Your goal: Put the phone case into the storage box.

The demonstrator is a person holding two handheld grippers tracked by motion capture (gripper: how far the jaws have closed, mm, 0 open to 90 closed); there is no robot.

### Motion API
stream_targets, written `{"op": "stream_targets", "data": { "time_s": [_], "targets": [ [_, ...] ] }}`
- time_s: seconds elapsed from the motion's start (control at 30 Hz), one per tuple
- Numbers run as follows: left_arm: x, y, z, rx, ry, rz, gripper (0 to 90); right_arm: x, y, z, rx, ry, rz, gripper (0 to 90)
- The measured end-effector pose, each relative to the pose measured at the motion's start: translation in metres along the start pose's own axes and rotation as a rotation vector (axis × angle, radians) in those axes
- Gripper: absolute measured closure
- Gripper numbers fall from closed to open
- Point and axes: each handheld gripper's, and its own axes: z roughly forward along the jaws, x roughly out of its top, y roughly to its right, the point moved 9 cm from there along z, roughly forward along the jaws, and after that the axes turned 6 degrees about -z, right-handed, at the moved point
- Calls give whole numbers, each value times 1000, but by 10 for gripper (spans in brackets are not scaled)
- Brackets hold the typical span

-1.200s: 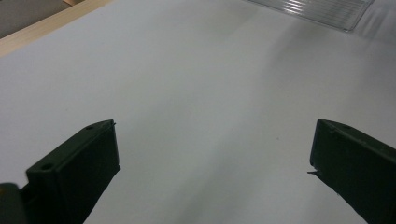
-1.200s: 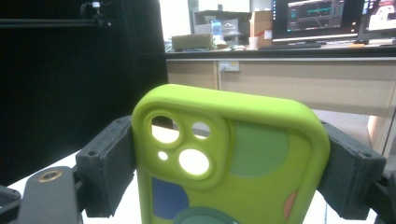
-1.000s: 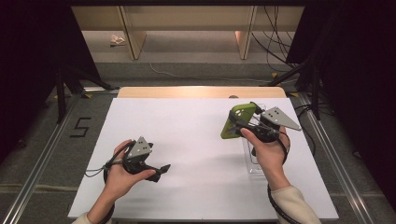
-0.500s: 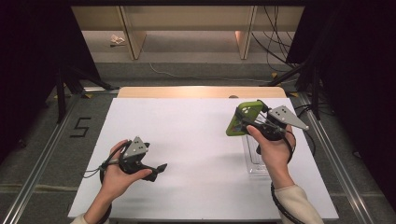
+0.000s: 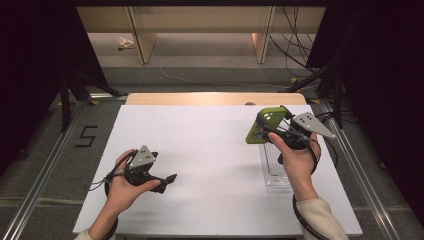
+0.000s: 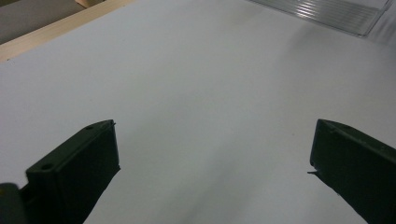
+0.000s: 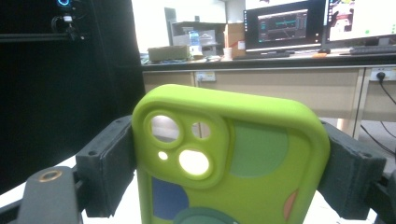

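High view: the right tool (image 5: 276,131) at two o'clock grips a green phone case (image 5: 263,125) above the white bench (image 5: 210,150), over a clear tray (image 5: 274,170); the left tool (image 5: 167,181) sits at seven o'clock.
Left gripper view: jaws spread wide, empty.
Right gripper view: the jaws clamp the case's sides.

Your left tongs (image 5: 171,178) sit low over the near left part of the table (image 5: 200,145), held in your left hand (image 5: 125,185), with bare table surface ahead of them. Your right tongs (image 5: 267,131) are raised above the right side of the table, held in your right hand (image 5: 295,160). The phone case (image 5: 263,125) stands between their jaws, left of the hand. The clear tray (image 5: 275,172) lies on the table under your right hand, near the right edge. A wooden strip (image 5: 215,98) runs along the table's far edge.
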Motion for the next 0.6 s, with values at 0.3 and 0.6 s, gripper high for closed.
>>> {"op": "stream_targets", "data": {
  "time_s": [0.3,0.6],
  "targets": [
    [1,0,-1,1,4,-1,8,3,9,-3,-23,6,6,173],
    [1,-1,-1,7,5,-3,9,5,16,-5,-42,8,-11,173]
  ]
}}
